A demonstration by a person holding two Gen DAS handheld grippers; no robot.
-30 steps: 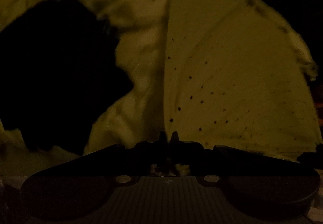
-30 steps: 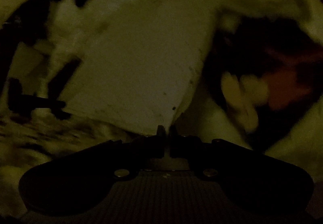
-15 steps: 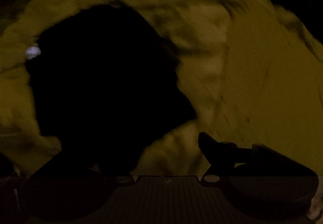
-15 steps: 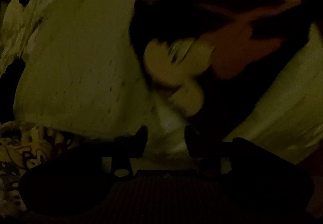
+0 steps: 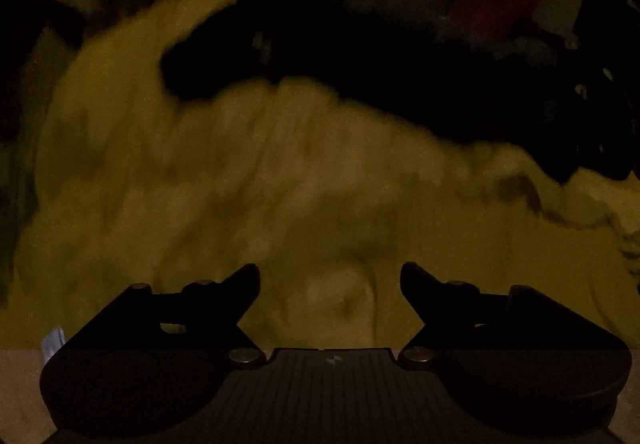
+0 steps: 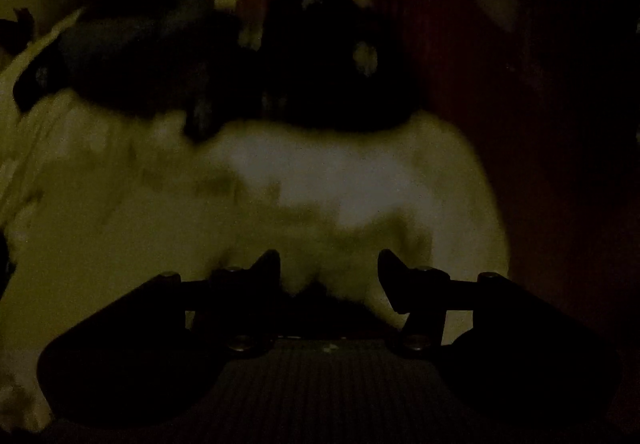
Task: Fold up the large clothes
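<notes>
left wrist view, tongs: the left gripper (image 5: 330, 276) sits at the bottom middle, its two fingers far apart, nothing between them
left wrist view, cloth: a big pale garment (image 5: 248, 196) lies bunched and wrinkly across the middle of the frame, just past the fingers; the picture is dark and blurry
left wrist view, dark thing: a black cloth (image 5: 360, 56) lies across the upper middle and right, on top of the pale one; I cannot tell what it is
right wrist view, tongs: the right gripper (image 6: 328, 264) sits at the bottom middle; its fingers have just been opening, and they stand apart with no cloth pinched
right wrist view, cloth: the pale garment (image 6: 320, 184) fills the middle and left; its right edge drops off near the right of centre
right wrist view, dark thing: the black cloth (image 6: 260, 64) sits in the upper middle, on the pale one
how it will handle: I think it is soft, floppy and light, not easy to break; it will sag and bunch up
where to grab: best at an edge or a corner, one for each gripper, so it pulls flat
</notes>
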